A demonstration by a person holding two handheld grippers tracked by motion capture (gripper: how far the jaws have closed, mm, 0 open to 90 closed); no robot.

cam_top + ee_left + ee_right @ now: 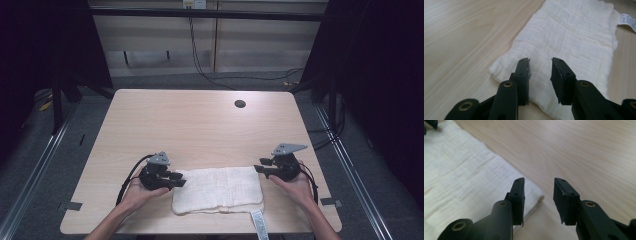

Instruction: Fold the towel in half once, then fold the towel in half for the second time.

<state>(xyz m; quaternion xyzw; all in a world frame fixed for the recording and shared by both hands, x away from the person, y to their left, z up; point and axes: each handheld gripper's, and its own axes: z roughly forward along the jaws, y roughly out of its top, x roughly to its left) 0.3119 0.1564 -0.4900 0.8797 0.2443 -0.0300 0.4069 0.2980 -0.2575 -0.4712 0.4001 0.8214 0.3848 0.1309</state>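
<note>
A folded white muslin cloth [218, 189] lies flat on the light wooden table [200, 120] between the left gripper [178, 179] and right gripper [258, 168], both released, jaws spread over the cloth's opposite ends, grasping nothing.

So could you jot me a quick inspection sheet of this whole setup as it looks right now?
Surface: light wooden table, with a dark round hole near its far edge.
Job's things: folded white cloth lying flat at the near edge; label at its near right corner.
Clutter: nothing seen.
Grippers: left gripper open at the cloth's left end; right gripper open at its right end.
Cables: black cable trails from the left gripper.
Surroundings: grey floor, more cables beyond the table.
</note>
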